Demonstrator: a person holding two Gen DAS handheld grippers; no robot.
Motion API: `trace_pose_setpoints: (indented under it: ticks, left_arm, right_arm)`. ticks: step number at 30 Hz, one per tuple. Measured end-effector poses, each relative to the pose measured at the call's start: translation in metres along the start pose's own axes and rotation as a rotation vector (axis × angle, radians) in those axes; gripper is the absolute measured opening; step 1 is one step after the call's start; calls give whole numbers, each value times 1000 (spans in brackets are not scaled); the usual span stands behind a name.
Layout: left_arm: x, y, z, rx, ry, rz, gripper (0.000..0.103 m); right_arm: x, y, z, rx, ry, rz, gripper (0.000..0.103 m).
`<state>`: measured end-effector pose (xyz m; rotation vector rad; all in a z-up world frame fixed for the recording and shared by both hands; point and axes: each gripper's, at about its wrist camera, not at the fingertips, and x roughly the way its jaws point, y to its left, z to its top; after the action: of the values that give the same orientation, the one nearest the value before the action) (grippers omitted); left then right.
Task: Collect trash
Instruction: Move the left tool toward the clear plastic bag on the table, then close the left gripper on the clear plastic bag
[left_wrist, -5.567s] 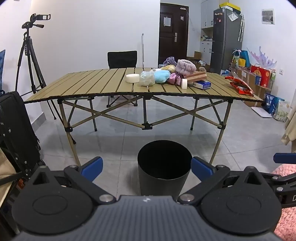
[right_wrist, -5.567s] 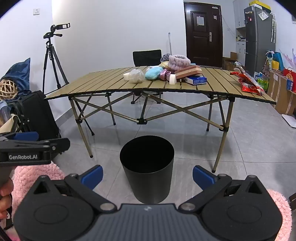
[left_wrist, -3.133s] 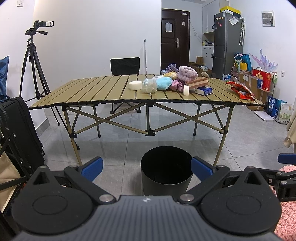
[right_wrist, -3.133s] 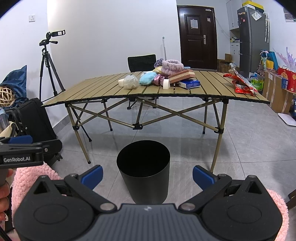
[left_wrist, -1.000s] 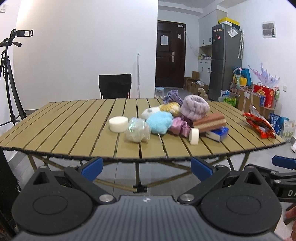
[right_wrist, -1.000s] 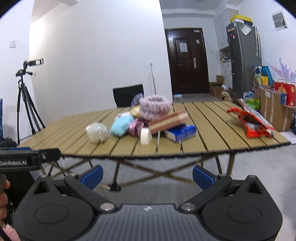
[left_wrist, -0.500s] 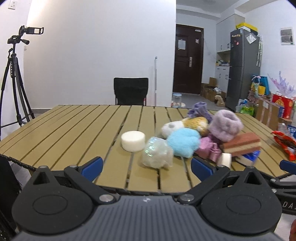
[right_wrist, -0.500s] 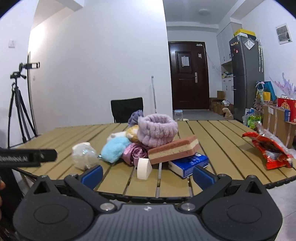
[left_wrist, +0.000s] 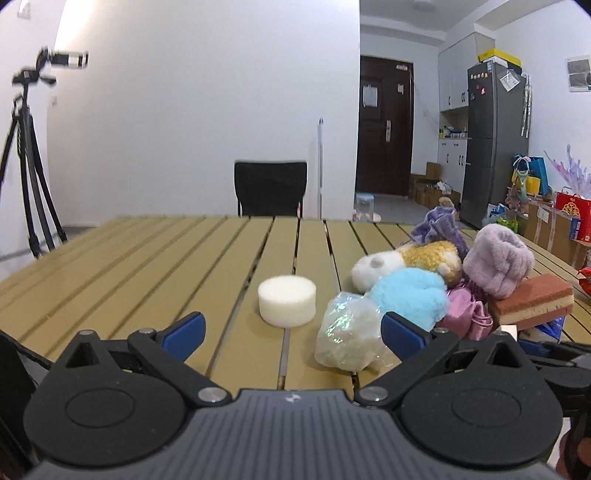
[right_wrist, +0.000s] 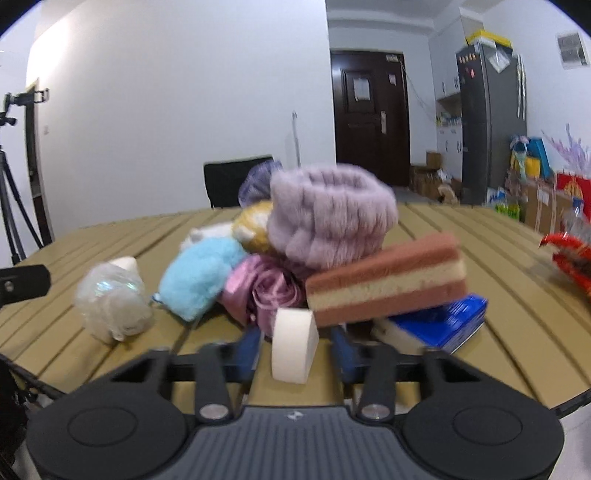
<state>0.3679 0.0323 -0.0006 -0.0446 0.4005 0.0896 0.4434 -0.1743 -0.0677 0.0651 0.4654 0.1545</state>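
Observation:
A pile of items lies on the slatted wooden table (left_wrist: 184, 266). In the left wrist view my left gripper (left_wrist: 291, 328) is open, with a white foam disc (left_wrist: 287, 301) ahead between its fingers and a crumpled clear plastic bag (left_wrist: 349, 341) by the right finger. In the right wrist view my right gripper (right_wrist: 295, 349) has its jaws narrowed around an upright white tape roll (right_wrist: 293, 345); there are small gaps, so contact is not certain. The plastic bag (right_wrist: 112, 302) shows at the left there.
The pile holds a blue fluffy toy (left_wrist: 410, 297), a purple fluffy band (right_wrist: 328, 225), a pink satin scrunchie (right_wrist: 264, 291), a layered brown sponge (right_wrist: 388, 280), a blue box (right_wrist: 443, 325) and a red snack wrapper (right_wrist: 570, 258). A black chair (left_wrist: 271, 188) stands behind the table.
Both grippers moved up from the floor bin to the tabletop and closer to the pile. The right gripper's jaws narrowed from wide open to around the tape roll.

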Motion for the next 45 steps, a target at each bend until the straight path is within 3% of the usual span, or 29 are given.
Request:
trace_pose_setpoints:
  ticks: [1,5,16,21,31,34,38,45]
  left_arm:
    - [4,2,1,-10,15,-4,103]
    - [15,6,4,-11,38,-14,103]
    - [30,-27,8,21,59,-62,103]
    - [50,-41,2,31,111,-49,103]
    - [68,-50,-3,40,128,-35,101]
    - [69,-52,-4,50,129,-33,88]
    - [73,-49,-4,37,152,-54,52]
    - [66,-50,-4,39,130,-54,45]
  right_arm:
    - [2,1,-1,2,-7,-5,23]
    - [2,5,-3,-3,-30,-27,18]
    - [-23,-12,-4,21,-77,-3,18]
    - [-30,-18,-3,19,-84,-4,18]
    - [-35,-32,-4,18,-90,-16,18]
    - [-39,-33,-4,14,-94,-11,18]
    - [-41,-32,-4,7,-96,-4,18]
    - [-48,-37,-3,6,-104,0,18]
